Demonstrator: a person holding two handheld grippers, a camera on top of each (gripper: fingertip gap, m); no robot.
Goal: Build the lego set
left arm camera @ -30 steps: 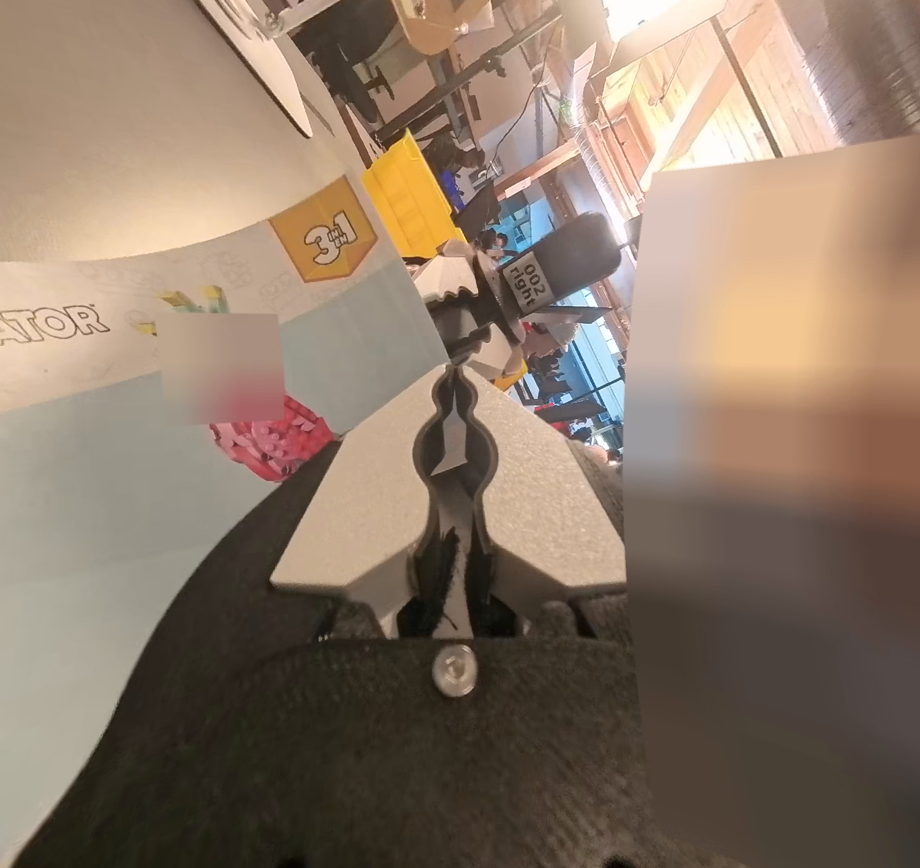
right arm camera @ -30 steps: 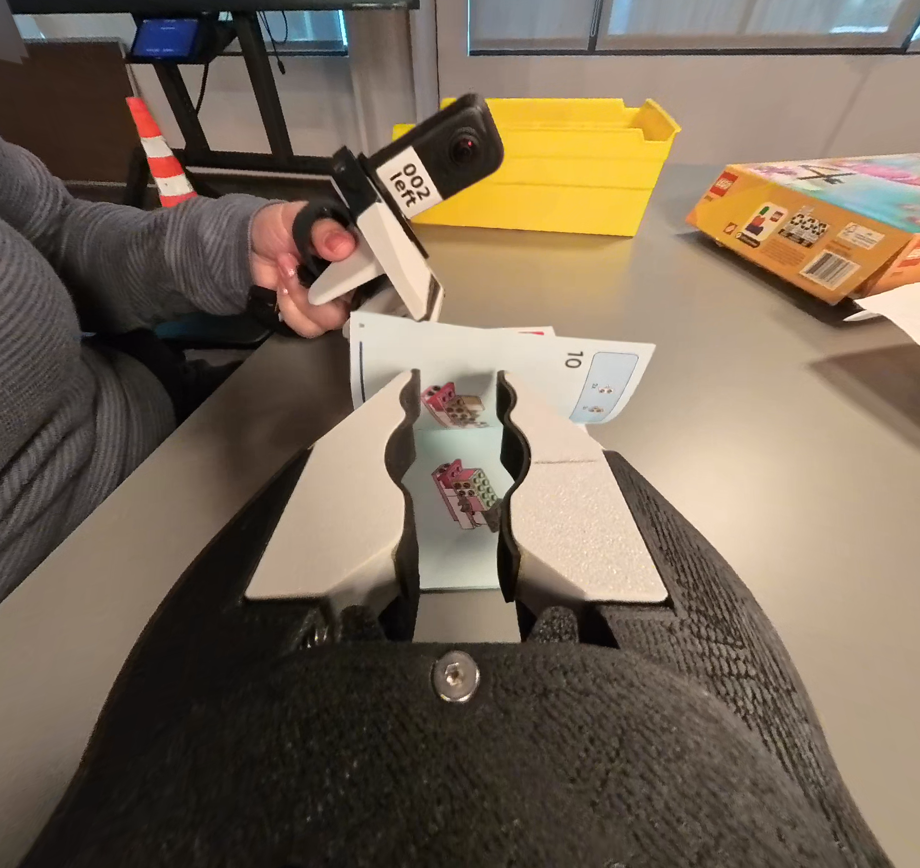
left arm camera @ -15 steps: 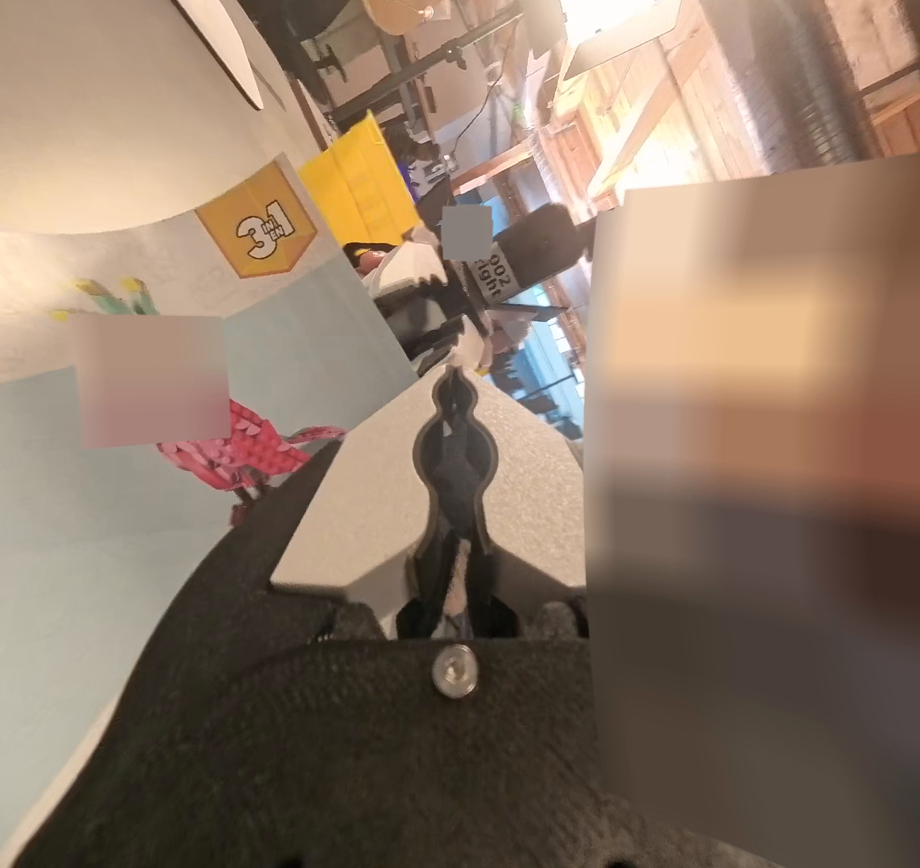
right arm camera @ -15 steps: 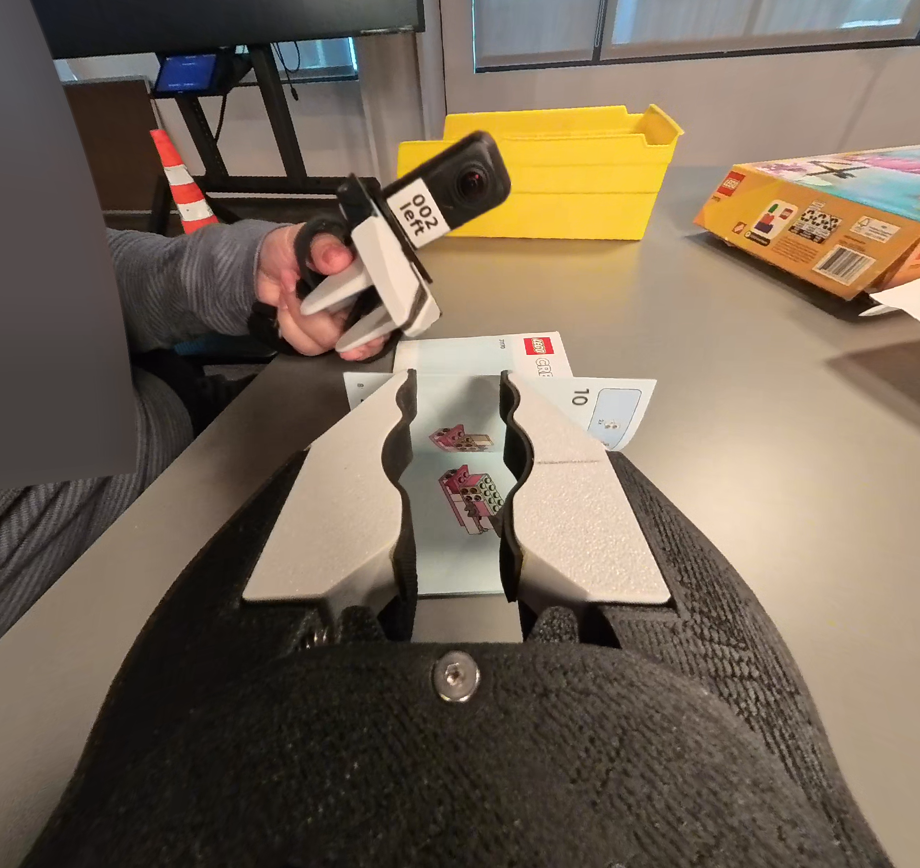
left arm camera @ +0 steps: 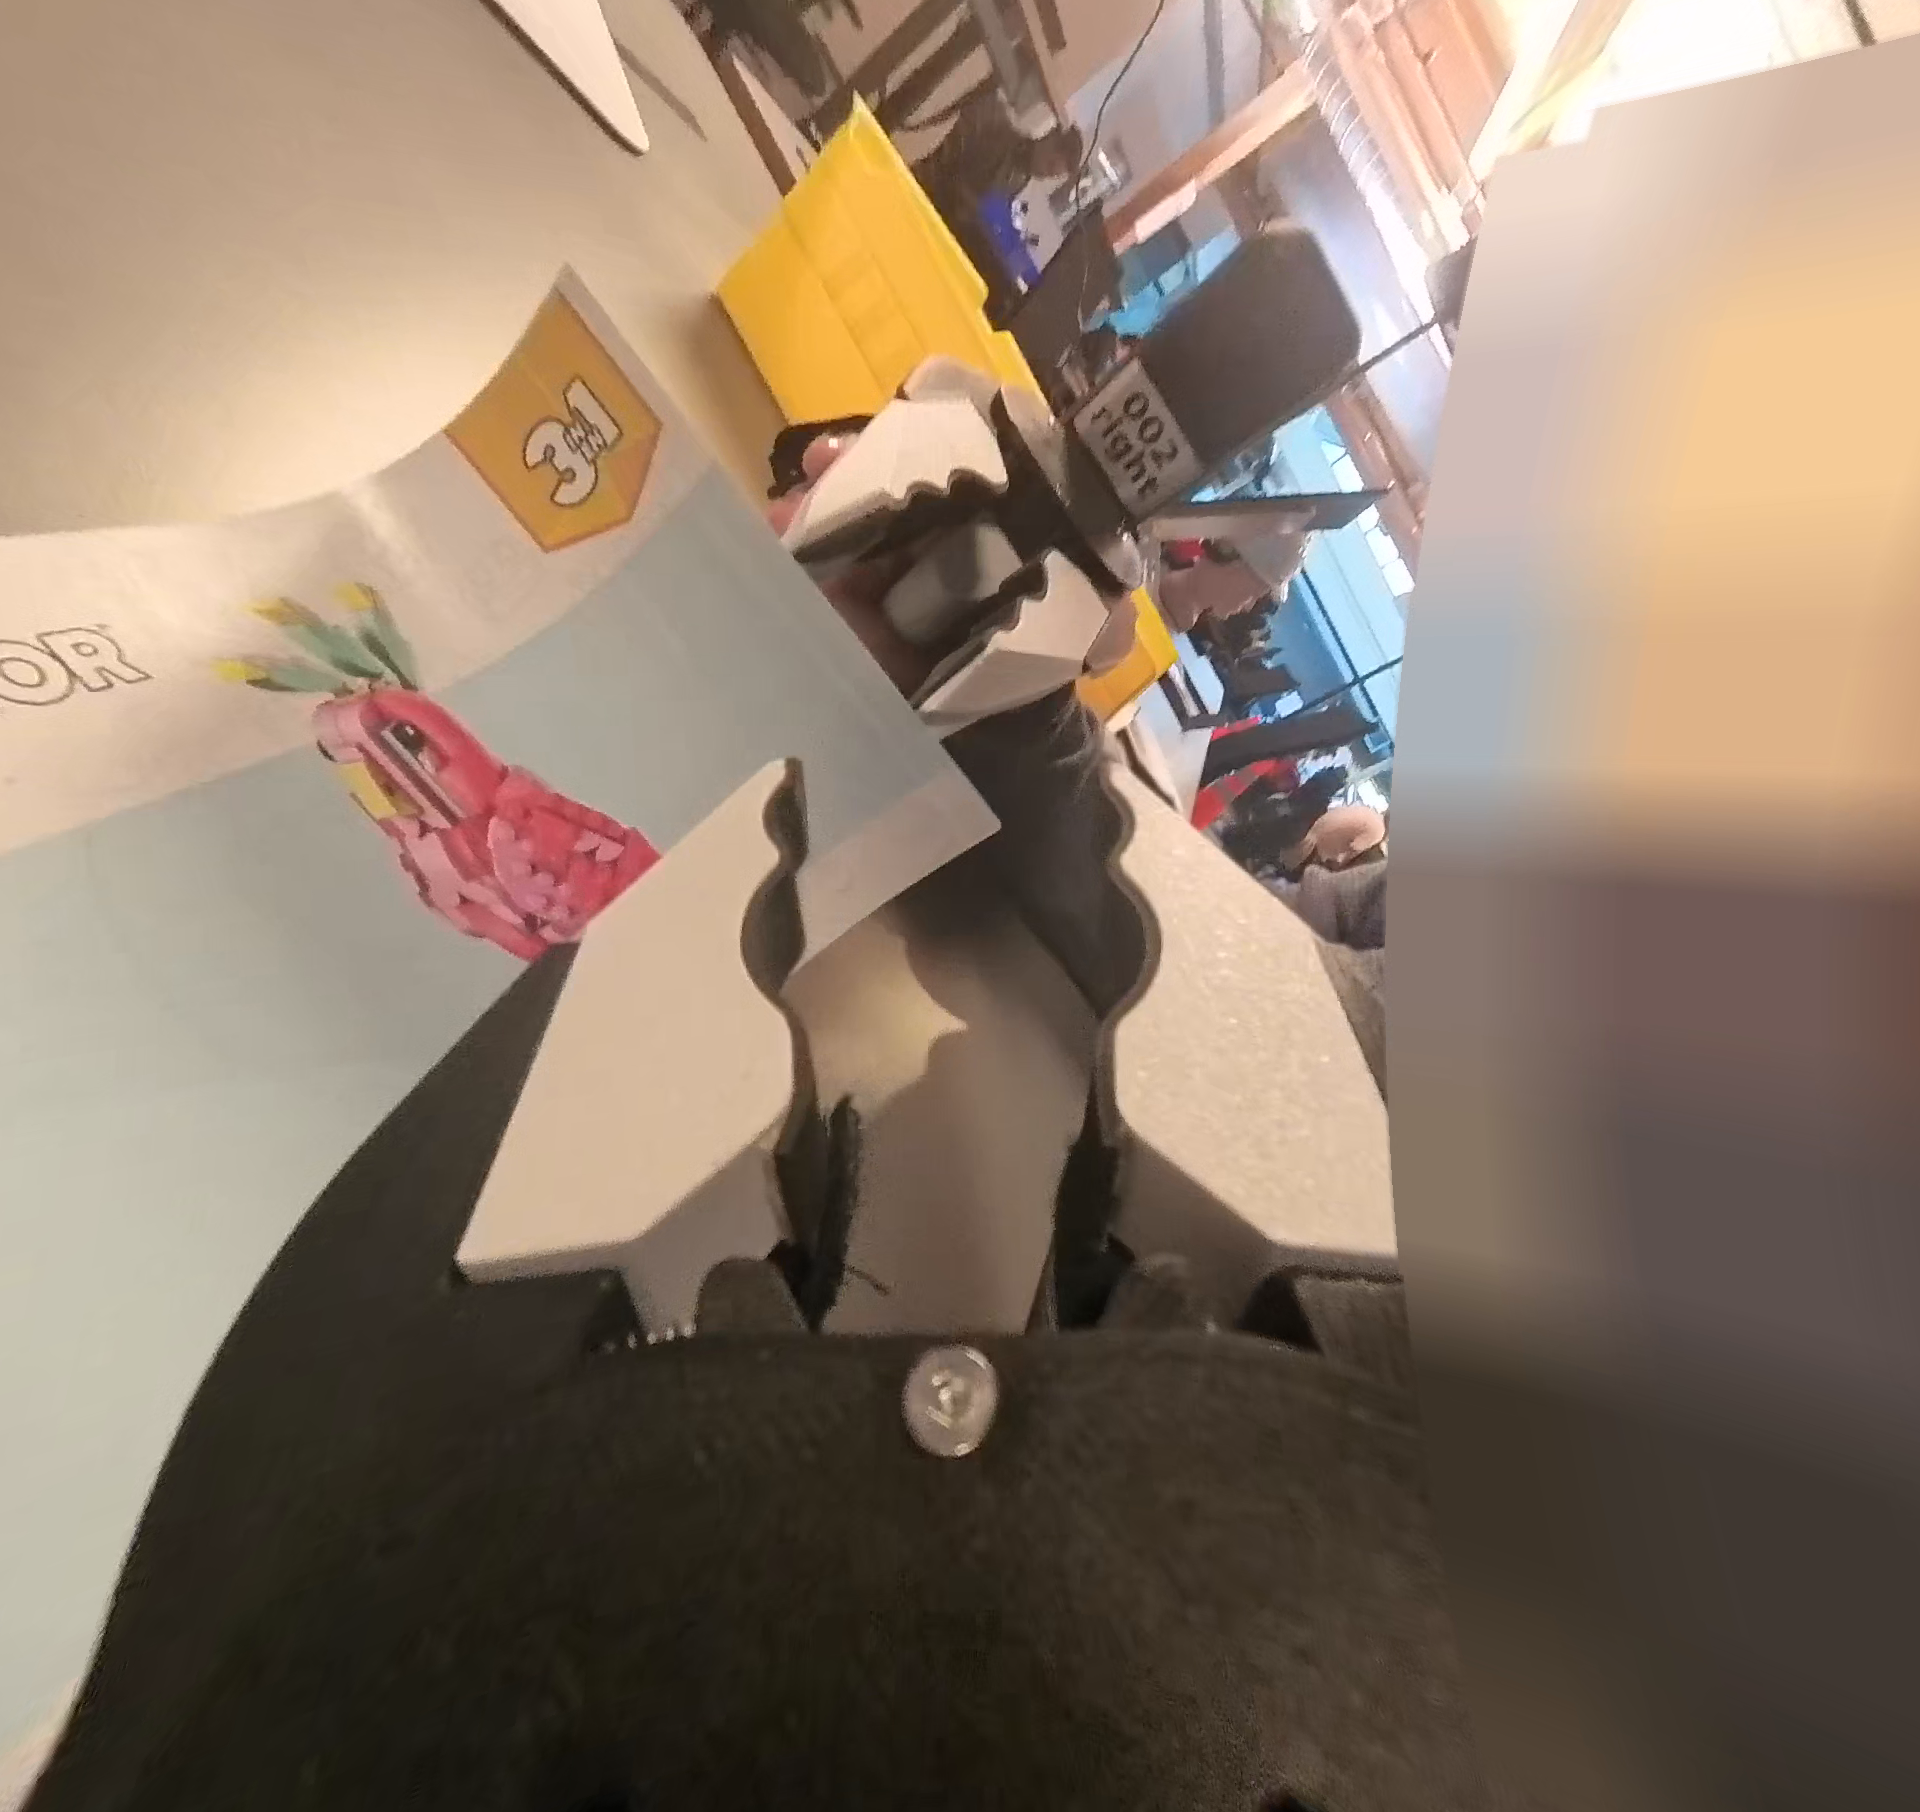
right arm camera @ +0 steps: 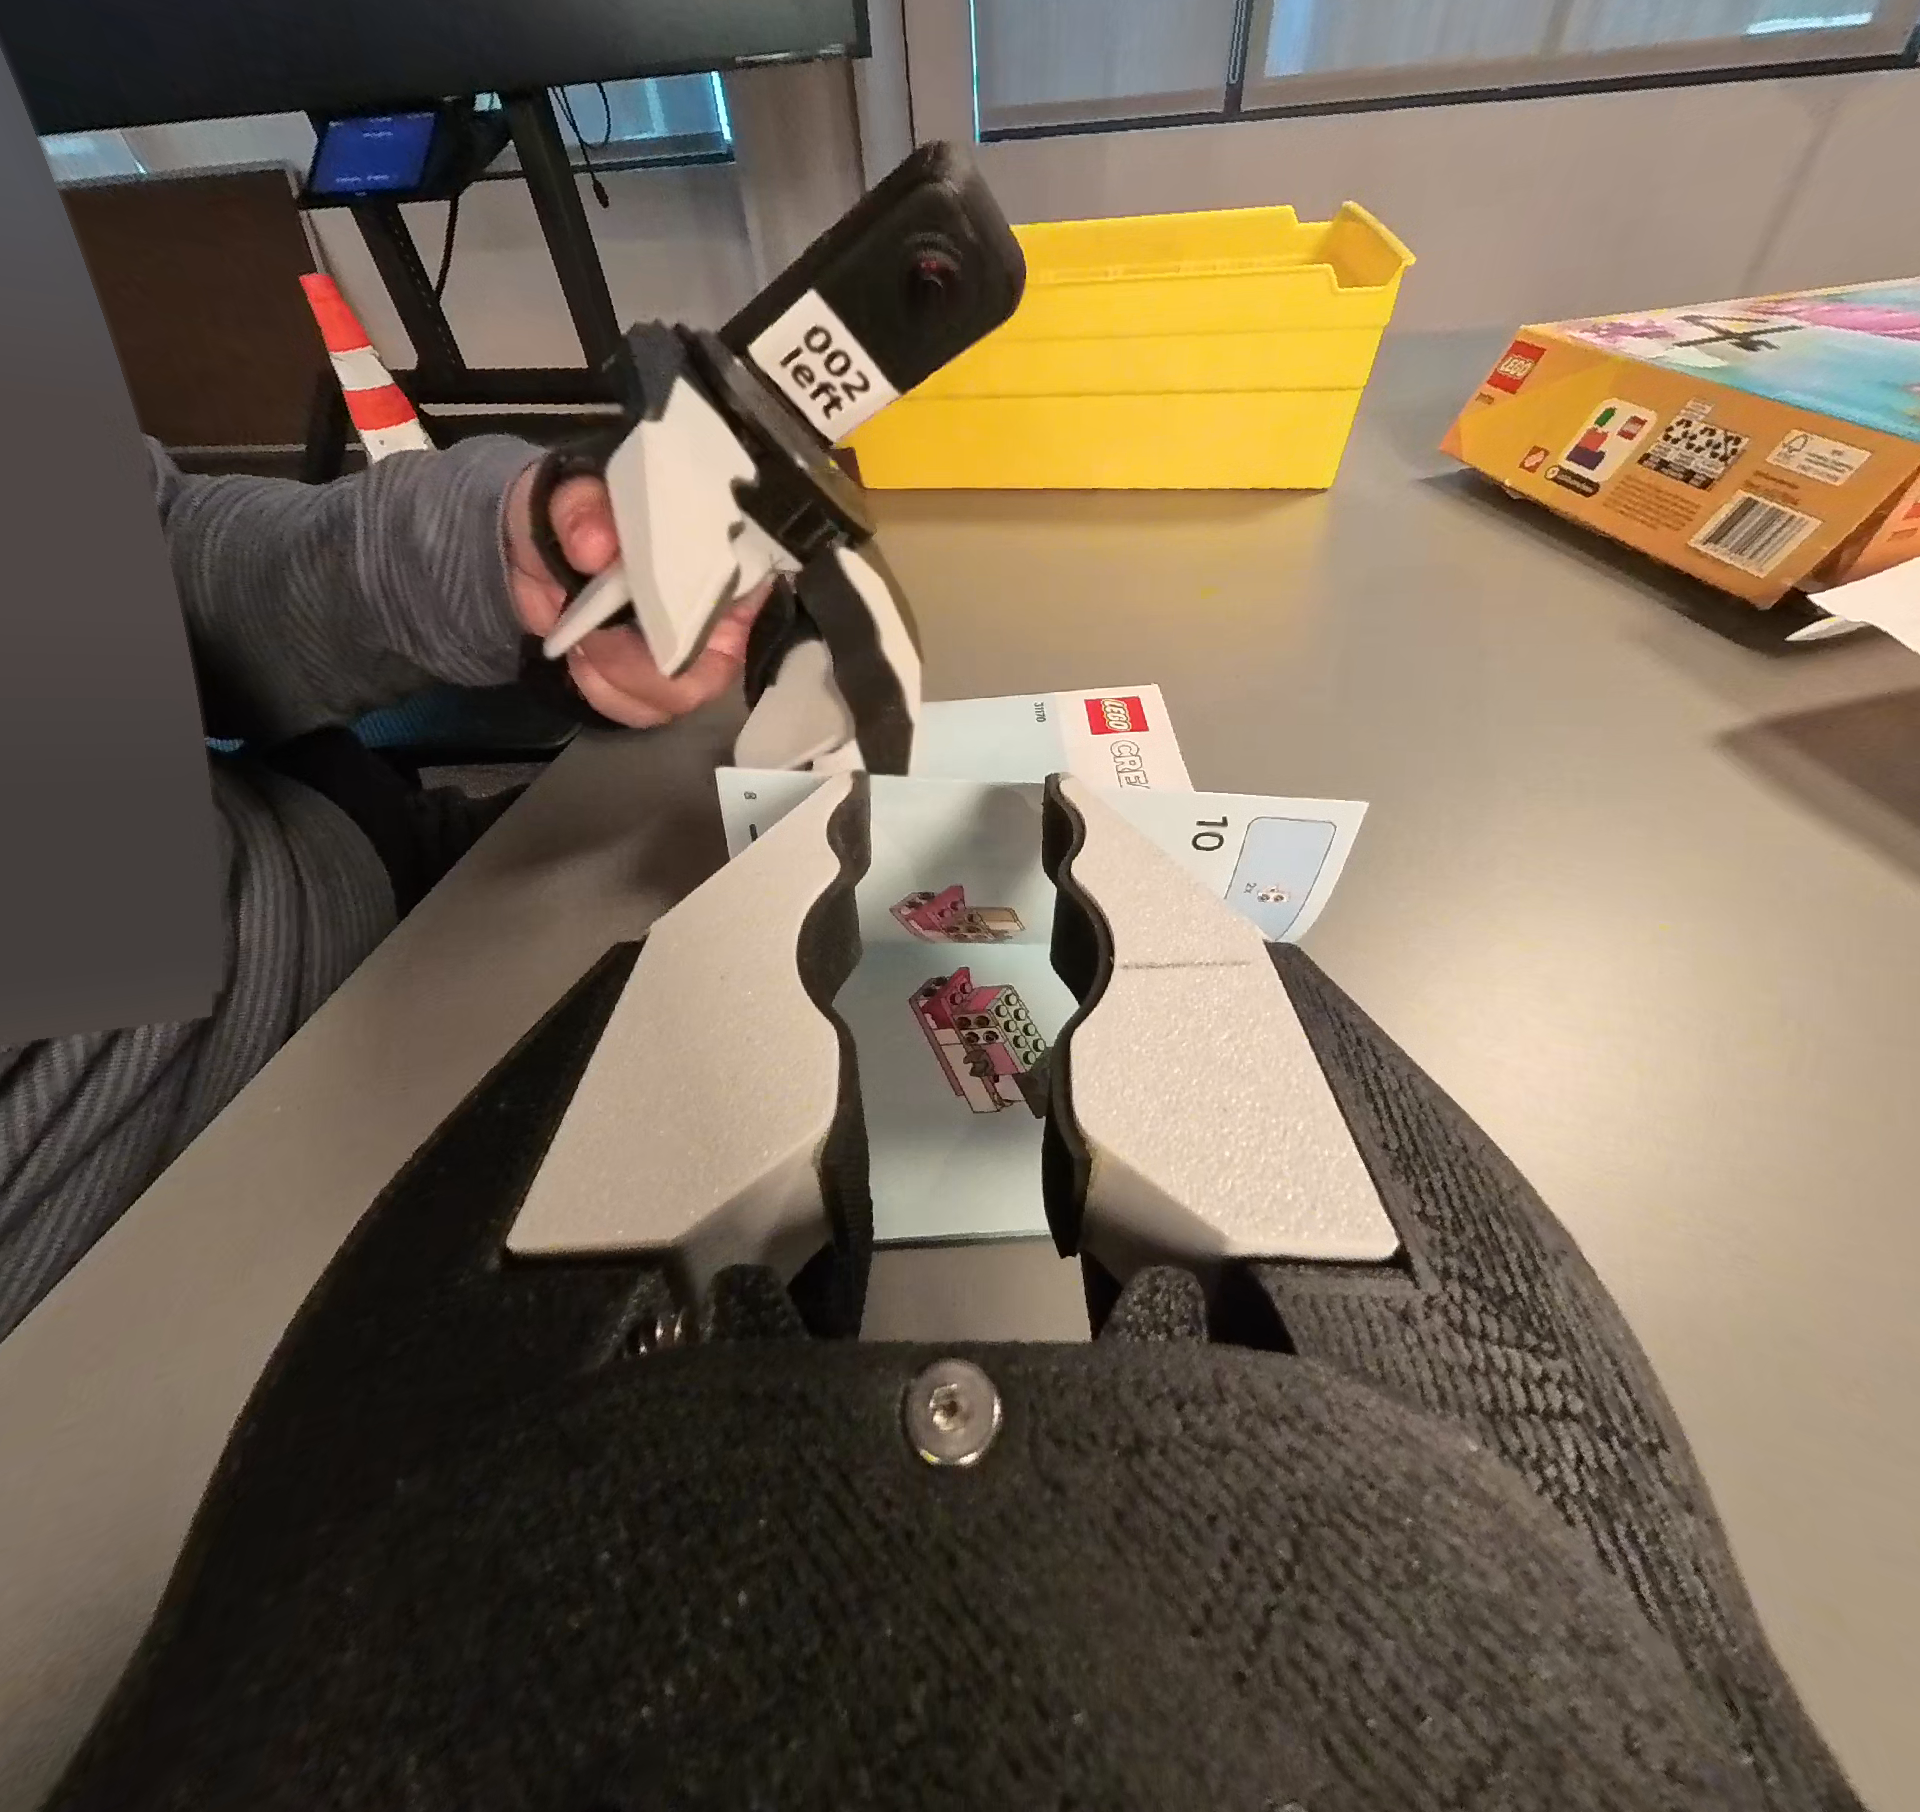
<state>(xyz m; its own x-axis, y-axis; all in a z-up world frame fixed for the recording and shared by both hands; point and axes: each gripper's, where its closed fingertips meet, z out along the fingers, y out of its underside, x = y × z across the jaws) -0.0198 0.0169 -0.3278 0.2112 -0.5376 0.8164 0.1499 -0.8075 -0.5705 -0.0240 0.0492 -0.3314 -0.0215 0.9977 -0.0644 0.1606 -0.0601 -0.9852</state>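
Your grey tabletop (right arm camera: 1507,827) carries everything here. At its far edge stands a yellow bin (right arm camera: 1164,360), and off to the right lies an orange toy box (right arm camera: 1704,453) with a sheet of white paper (right arm camera: 1870,609) just beside its near corner. Nearer to you, a pale blue instruction booklet (right arm camera: 966,1118) lies partly open on the tabletop, with printed pictures of pink brick models on its pages. A second sheet with a brick-built pink bird (left arm camera: 488,827) on it shows in the left wrist view, its cover corner reaching in between that gripper's fingers.

Your right gripper (right arm camera: 956,796) hangs low over the open booklet. Its fingers (right arm camera: 727,983) stand apart, and the page shows plainly in the gap between them; neither pad presses on the paper, so the grasp is bare.

Your left gripper (left arm camera: 956,796) is tilted sharply, fingers wide apart. The corner of the sheet lies between them, close to the left finger (left arm camera: 665,983), but the pads do not close on it. From the right wrist view this gripper hovers just beyond the booklet's far edge, your hand (right arm camera: 603,609) in a grey striped sleeve (right arm camera: 343,567) around its handle. An orange and white cone (right arm camera: 358,360) stands on the floor behind.
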